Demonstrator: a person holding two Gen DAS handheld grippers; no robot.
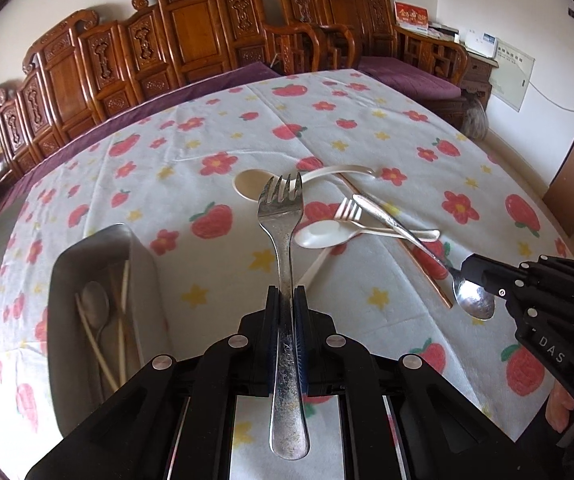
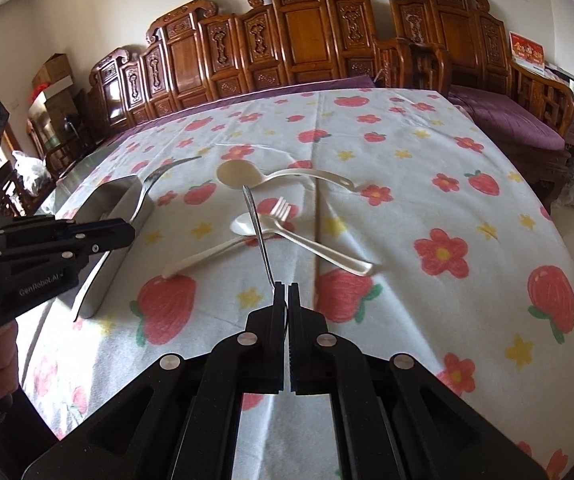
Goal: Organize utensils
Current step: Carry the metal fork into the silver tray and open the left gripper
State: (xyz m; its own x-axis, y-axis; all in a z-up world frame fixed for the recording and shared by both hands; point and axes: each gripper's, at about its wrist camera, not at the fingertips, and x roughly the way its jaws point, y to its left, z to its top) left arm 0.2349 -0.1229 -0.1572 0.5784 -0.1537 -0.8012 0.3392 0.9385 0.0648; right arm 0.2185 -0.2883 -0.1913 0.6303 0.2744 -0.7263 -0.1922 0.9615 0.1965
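My left gripper (image 1: 287, 294) is shut on a metal fork (image 1: 283, 240), tines pointing forward, held above the table beside a metal tray (image 1: 67, 264). The tray holds a metal spoon (image 1: 95, 304) and pale chopsticks (image 1: 123, 304). My right gripper (image 2: 287, 292) is shut on a metal spoon (image 2: 257, 232), gripped at the bowl end with the handle pointing forward; it also shows in the left wrist view (image 1: 475, 298). On the cloth lie a large cream spoon (image 2: 239, 174), a small white spoon (image 2: 247, 225), a white fork (image 2: 281, 210) and a copper chopstick (image 1: 419, 264).
The table wears a white cloth with strawberries and flowers (image 2: 443, 252). Carved wooden chairs (image 2: 299, 40) and a bench with a purple cushion (image 2: 507, 120) line the far side. The metal tray also shows in the right wrist view (image 2: 107, 248), at the table's left.
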